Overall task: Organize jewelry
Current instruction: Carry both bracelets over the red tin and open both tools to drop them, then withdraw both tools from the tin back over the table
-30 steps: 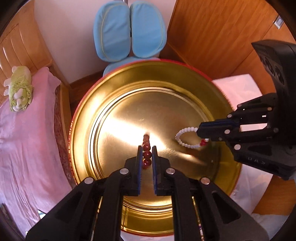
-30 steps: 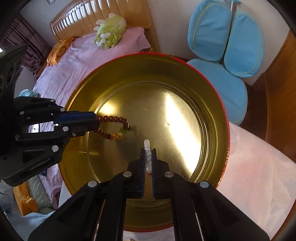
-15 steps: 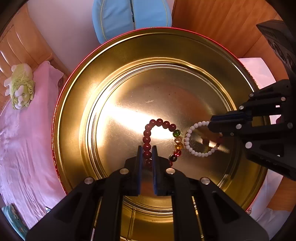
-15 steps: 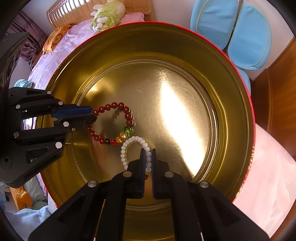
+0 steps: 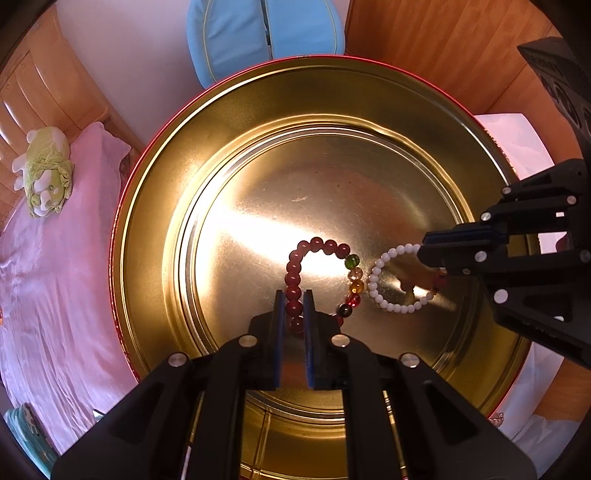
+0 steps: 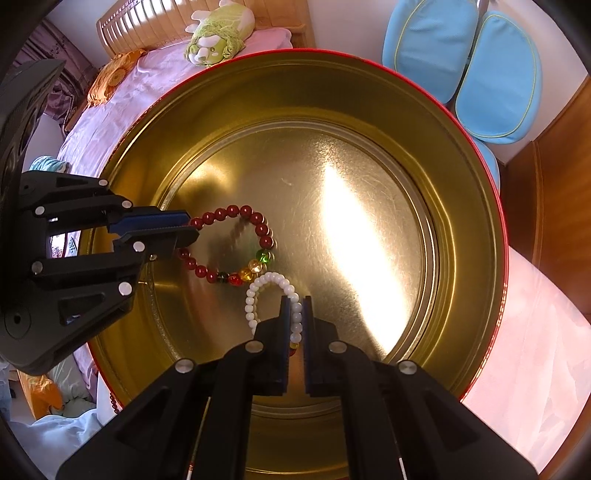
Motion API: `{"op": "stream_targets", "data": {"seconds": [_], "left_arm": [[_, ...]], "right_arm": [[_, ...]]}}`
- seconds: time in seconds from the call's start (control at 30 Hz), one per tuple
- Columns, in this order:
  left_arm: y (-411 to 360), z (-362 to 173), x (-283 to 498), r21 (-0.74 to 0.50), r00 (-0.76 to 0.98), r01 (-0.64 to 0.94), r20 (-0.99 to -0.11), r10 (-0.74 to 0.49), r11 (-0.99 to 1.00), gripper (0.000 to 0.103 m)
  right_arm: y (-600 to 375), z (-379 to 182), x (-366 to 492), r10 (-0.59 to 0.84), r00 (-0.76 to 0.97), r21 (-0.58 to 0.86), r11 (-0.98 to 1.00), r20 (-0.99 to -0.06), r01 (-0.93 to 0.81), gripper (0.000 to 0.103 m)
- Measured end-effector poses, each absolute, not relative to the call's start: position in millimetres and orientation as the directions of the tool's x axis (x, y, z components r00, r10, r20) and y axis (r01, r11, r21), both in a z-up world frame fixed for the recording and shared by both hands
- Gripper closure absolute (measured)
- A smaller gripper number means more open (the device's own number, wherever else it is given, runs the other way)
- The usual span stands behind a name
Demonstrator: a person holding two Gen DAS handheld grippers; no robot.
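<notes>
Left wrist view: left gripper (image 5: 293, 308), jaws clamped on the dark red beaded bracelet (image 5: 295, 273), low inside the round gold tin (image 5: 155, 206).

Right wrist view: right gripper (image 6: 294, 317) pinches the white pearl-bead bracelet (image 6: 255, 295) beside it. Both await release.

We see a cabbage-shaped plush toy (image 5: 46, 171) lying on a pink bedsheet (image 5: 48, 295) by a wooden headboard (image 6: 147, 22), and a blue cushioned chair (image 6: 476, 62) beside wooden panelling (image 5: 443, 55).

no readable text, no labels, no brand marks, no numbers, no signs anywhere
</notes>
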State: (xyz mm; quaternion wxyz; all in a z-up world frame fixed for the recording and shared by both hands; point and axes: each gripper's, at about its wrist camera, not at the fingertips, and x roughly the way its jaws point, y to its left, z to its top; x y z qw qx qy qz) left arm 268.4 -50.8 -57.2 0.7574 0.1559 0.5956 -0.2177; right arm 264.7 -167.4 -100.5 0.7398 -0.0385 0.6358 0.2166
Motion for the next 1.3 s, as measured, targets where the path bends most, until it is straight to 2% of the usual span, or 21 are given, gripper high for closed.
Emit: {"op": "stream_targets", "data": {"seconds": [0.2,0.27,0.3,0.33,0.37,0.4,0.47,0.77,1.0,1.3], "left_arm": [[-50.2,-54.1,266.6,-0.002,0.212,0.525,-0.968,-0.133,0.851,0.093],[-52.0,-49.6,262.7,0.025,0.236,0.533,-0.964,-0.120,0.846,0.090],[-52.1,-47.4,261.2,0.039,0.244,0.537,-0.963,-0.111,0.843,0.071],[-52.3,-43.9,259.1,0.070,0.267,0.536,-0.960,-0.090,0.841,0.035],[-50.9,-39.9,256.1,0.120,0.311,0.524,-0.949,-0.058,0.843,0.026],[-49.3,-34.9,252.8,0.167,0.365,0.512,-0.930,-0.038,0.843,0.022],[-47.4,-29.2,248.5,0.197,0.400,0.516,-0.916,-0.031,0.834,0.022],[-33.0,-19.8,218.8,0.192,0.409,0.526,-0.911,-0.049,0.828,0.022],[-3.1,-2.9,158.5,0.162,0.468,0.536,-0.874,-0.132,0.828,0.022],[30.9,-19.2,92.9,0.046,0.407,0.564,-0.884,-0.229,0.825,0.022]], "right_arm": [[-167.8,-96.3,264.1,0.267,0.123,0.207,0.907,-0.956,-0.366,0.096],[-168.4,-89.5,262.8,0.268,0.155,0.199,0.912,-0.951,-0.358,0.075],[-168.9,-85.3,261.1,0.272,0.180,0.194,0.913,-0.945,-0.358,0.033],[-170.1,-77.8,258.1,0.267,0.226,0.175,0.917,-0.937,-0.359,0.008],[-171.7,-73.0,255.2,0.258,0.267,0.153,0.921,-0.928,-0.359,0.008],[-172.8,-68.9,253.1,0.250,0.290,0.138,0.924,-0.924,-0.358,0.008],[-176.3,-65.8,250.6,0.265,0.288,0.160,0.926,-0.920,-0.341,0.008],[-182.6,-55.8,222.0,0.289,0.298,0.201,0.935,-0.910,-0.293,0.008],[-187.9,-44.5,166.4,0.348,0.312,0.270,0.925,-0.884,-0.267,0.008],[-177.4,-53.7,106.1,0.384,0.266,0.324,0.914,-0.884,-0.243,0.008]]}}
